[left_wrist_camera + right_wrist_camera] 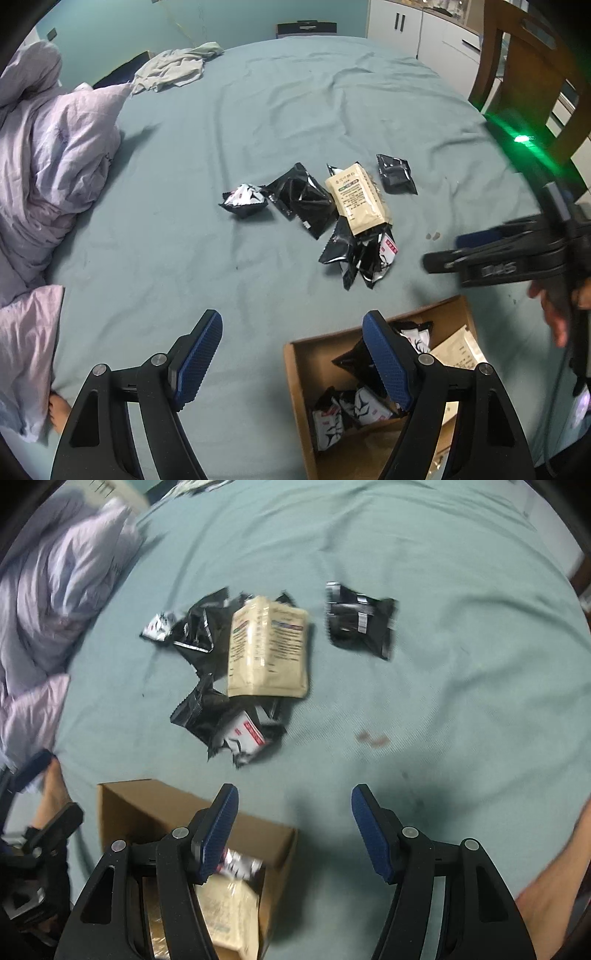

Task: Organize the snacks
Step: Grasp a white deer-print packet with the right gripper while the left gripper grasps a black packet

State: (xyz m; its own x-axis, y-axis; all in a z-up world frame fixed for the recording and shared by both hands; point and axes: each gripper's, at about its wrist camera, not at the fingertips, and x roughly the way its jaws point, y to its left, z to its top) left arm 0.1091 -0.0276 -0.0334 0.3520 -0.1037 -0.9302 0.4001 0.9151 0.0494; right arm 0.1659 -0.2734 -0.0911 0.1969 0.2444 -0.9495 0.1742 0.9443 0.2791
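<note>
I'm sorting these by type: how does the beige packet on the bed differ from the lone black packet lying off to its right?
The beige packet is tan with printed text; the lone black packet is glossy and dark. The beige packet looks larger and flatter, the black packet smaller and puffier. The beige packet lies on top of other black wrappers, while the black packet sits apart on the bed sheet. Both are sealed and not yet in the cardboard box.

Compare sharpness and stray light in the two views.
Left wrist view: packets sharp, a green glare at the right edge, right gripper slightly smeared. Right wrist view: motion blur over packets and box.
</note>
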